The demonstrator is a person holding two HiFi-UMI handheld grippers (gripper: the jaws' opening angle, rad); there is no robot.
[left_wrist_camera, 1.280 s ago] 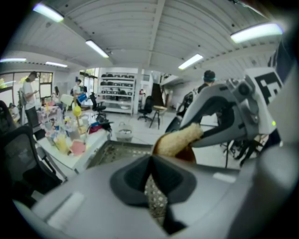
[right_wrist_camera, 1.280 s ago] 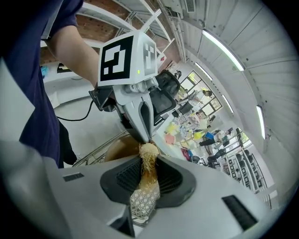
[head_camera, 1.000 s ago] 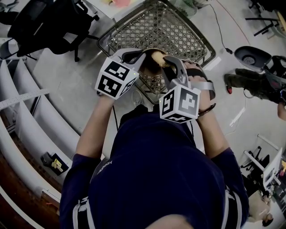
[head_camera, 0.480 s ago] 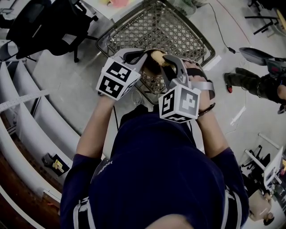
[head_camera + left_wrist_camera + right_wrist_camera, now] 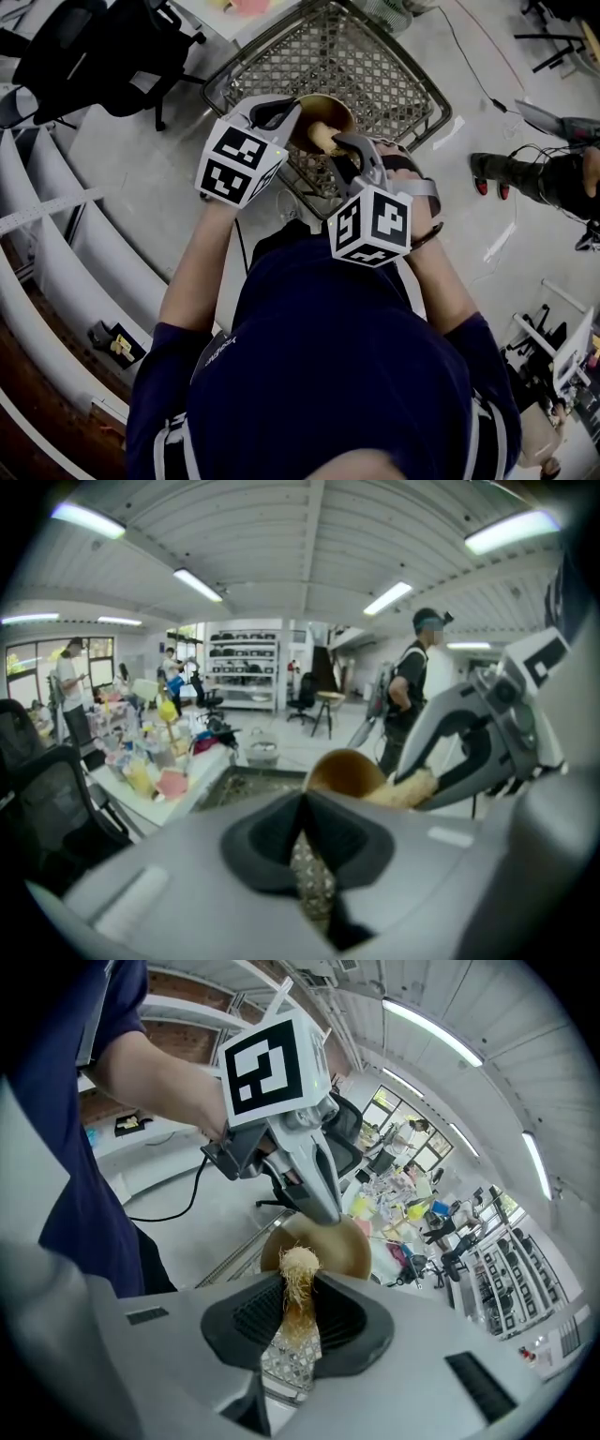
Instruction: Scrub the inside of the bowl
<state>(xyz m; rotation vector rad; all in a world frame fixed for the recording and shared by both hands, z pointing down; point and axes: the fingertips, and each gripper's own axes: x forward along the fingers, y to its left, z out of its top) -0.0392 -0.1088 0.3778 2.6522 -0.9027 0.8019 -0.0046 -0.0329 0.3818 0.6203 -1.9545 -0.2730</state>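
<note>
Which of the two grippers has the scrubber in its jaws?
The right gripper: its jaws clamp the fibrous scrubber. The left gripper holds the bowl by its rim.

no words, numbers or brand names can be read in any view. black-and-white square markers, patterns rather than letters, stand on the faces of the cube (image 5: pixel 239 161) of the left gripper (image 5: pixel 296 112), upper centre-left of the head view, and on the cube (image 5: pixel 372 225) of the right gripper (image 5: pixel 330 145), at centre. one such marker face also shows at upper centre of the right gripper view, on the left gripper's cube (image 5: pixel 272 1068). small pale print on the sleeve (image 5: pixel 215 349) of the dark shirt, lower left of the head view, is too small to read, as is the yellow label on a dark box (image 5: pixel 117 345) near the left edge.
</note>
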